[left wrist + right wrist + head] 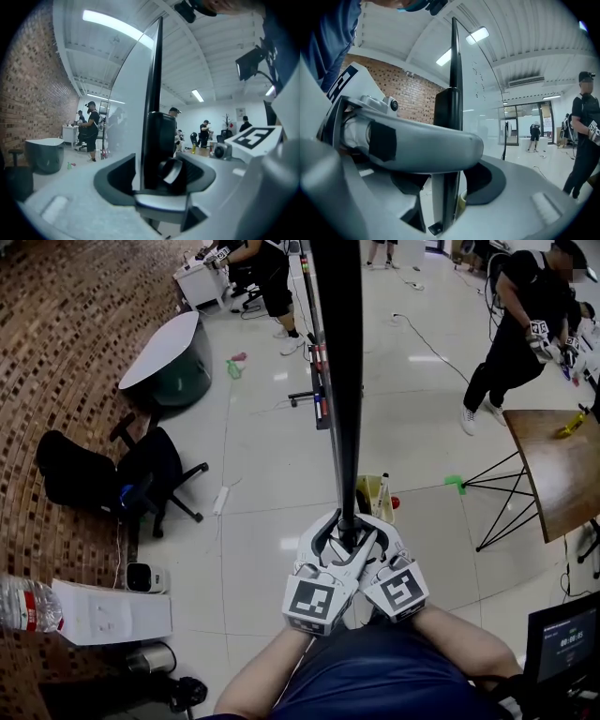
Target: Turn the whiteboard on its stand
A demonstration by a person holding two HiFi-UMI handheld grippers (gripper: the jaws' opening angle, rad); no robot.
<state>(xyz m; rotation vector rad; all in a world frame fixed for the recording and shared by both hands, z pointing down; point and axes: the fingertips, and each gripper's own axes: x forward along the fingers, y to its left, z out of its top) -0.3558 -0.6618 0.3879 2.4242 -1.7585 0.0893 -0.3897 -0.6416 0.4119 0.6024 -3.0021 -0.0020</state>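
The whiteboard stands edge-on in front of me, a tall black bar in the head view. Both grippers meet at its near edge, side by side at waist height. My left gripper has its jaws on either side of the black frame, and the left gripper view shows that frame held between the pads. My right gripper clamps the same edge from the other side. In the right gripper view the board runs up between its jaws. The stand's foot is hidden behind the grippers.
A black office chair and a round dark table stand to the left by the brick wall. A wooden table is at the right, with a person behind it. A small bin sits by the stand. A monitor is near right.
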